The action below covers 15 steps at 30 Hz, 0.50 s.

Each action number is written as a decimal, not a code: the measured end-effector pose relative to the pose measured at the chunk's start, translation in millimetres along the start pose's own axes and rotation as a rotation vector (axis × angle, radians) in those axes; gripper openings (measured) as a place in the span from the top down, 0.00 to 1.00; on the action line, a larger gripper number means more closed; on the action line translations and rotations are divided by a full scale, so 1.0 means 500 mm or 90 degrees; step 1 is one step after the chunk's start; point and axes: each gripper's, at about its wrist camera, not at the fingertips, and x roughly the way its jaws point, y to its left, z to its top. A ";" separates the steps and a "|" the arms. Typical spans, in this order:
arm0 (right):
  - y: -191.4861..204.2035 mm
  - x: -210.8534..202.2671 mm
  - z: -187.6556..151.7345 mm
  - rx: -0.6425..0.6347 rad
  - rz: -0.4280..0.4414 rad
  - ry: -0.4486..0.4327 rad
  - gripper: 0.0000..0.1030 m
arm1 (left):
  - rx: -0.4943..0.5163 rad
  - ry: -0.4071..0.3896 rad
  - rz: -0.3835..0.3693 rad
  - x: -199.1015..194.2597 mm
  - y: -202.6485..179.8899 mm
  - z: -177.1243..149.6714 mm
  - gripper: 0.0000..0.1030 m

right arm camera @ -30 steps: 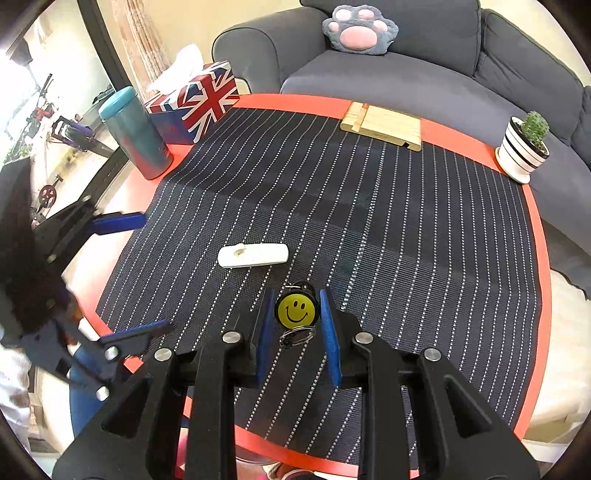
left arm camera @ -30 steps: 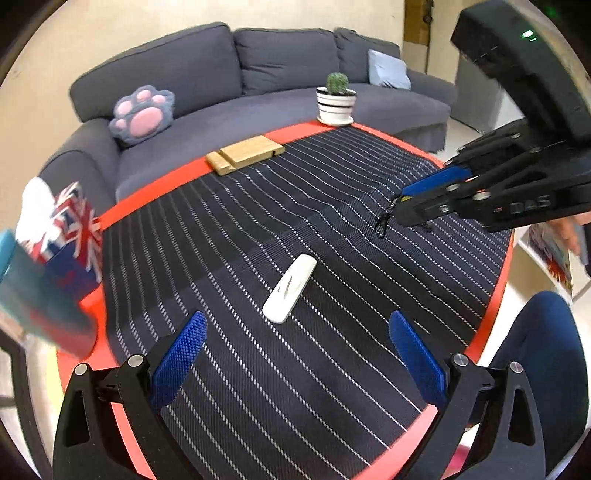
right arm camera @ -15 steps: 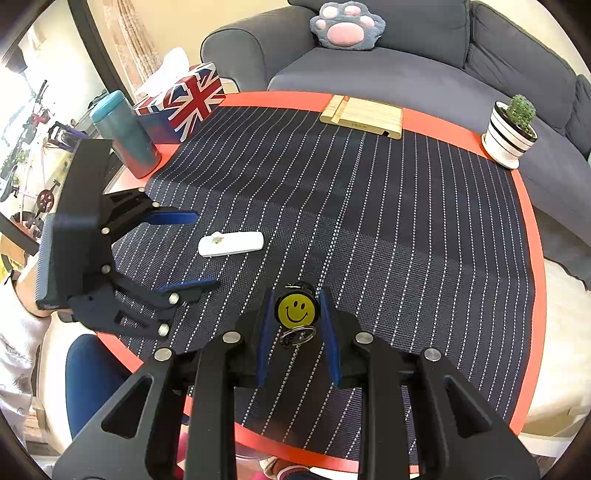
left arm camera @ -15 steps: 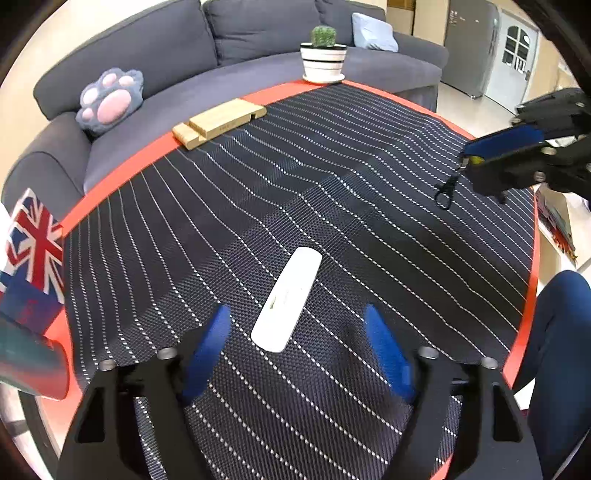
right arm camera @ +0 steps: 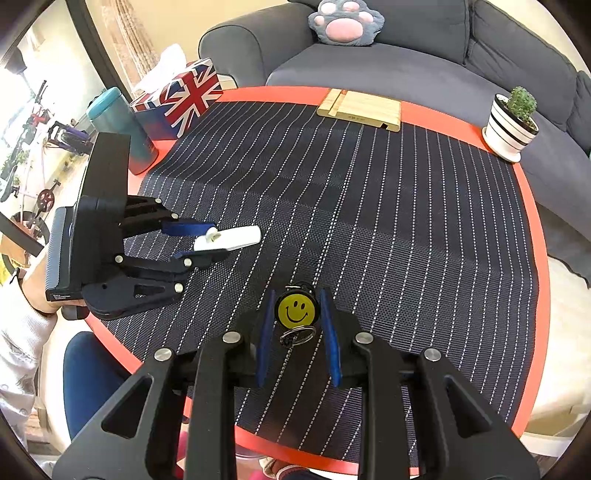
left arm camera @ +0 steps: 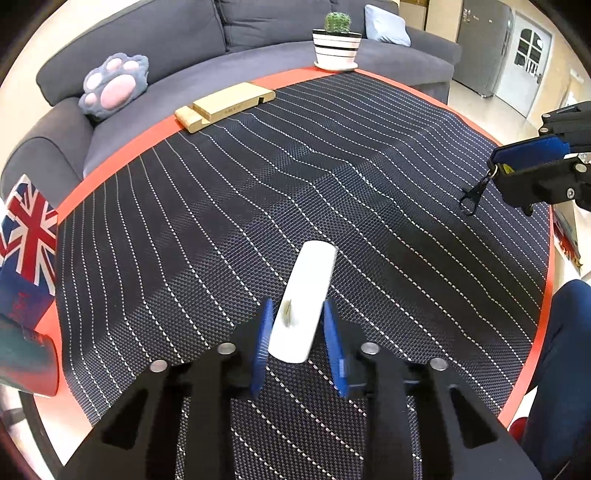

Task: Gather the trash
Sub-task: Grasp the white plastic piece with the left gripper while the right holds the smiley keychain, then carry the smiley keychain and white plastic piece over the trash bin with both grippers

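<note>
On the striped mat (left arm camera: 332,166), toward its 7 o'clock edge in the right wrist view, the white plastic piece (left arm camera: 304,302) lay flat with the left gripper (left arm camera: 297,332) straddling its near end, blue pads just beside its sides, contact unclear; at 3 o'clock in the left view the right gripper (right arm camera: 297,325) was clamped on a smiley keychain (right arm camera: 296,309), held above the mat; a wooden stand (right arm camera: 360,109) sat at 12 o'clock and a cactus pot (right arm camera: 511,125) at 2 o'clock in the right view.

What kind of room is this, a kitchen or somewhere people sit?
Most likely a living room: a grey sofa with a paw-shaped cushion curves behind the round table, which holds a potted cactus and a tissue box.
</note>
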 end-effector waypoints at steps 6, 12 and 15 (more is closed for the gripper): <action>0.006 0.003 -0.002 -0.006 0.003 -0.003 0.76 | -0.018 -0.002 0.007 -0.007 -0.002 -0.001 0.78; 0.014 -0.004 -0.008 -0.019 0.008 -0.016 0.76 | -0.032 -0.019 -0.001 -0.047 -0.010 -0.012 0.78; 0.024 -0.011 -0.016 -0.035 0.006 -0.022 0.76 | -0.034 -0.029 -0.002 -0.074 -0.016 -0.021 0.78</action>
